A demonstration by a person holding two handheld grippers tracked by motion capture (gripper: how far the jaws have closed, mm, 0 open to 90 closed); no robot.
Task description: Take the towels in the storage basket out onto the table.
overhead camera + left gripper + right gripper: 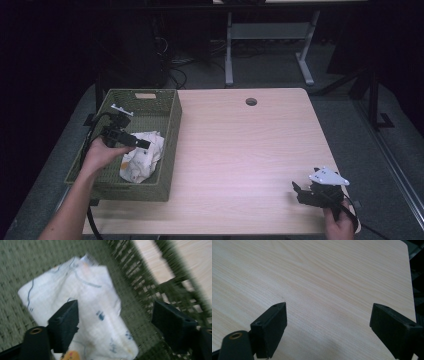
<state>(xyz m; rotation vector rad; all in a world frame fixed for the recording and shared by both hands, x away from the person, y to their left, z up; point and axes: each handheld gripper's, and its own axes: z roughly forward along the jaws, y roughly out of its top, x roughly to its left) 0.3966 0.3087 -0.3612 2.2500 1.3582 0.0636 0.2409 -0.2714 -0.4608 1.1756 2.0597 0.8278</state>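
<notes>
At bench left: green woven basket point(167, 145) holds crumpled white printed cloth point(143, 156) | left tool point(113, 322) released, jaws wide over cloth | near right: right tool point(328, 332) released above bare bench point(240, 150)

The right black two-jaw tongs point(328, 331) stand wide apart, jaws at seven and four o'clock, nothing between them, above a pale wood-grain worktop point(317, 277) whose rounded corner lies toward one o'clock.

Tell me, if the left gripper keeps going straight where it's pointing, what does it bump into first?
Most likely the white printed cloth lying in the green basket. The left gripper is open and aimed right at it, though how far off the cloth lies is hard to judge.
</notes>
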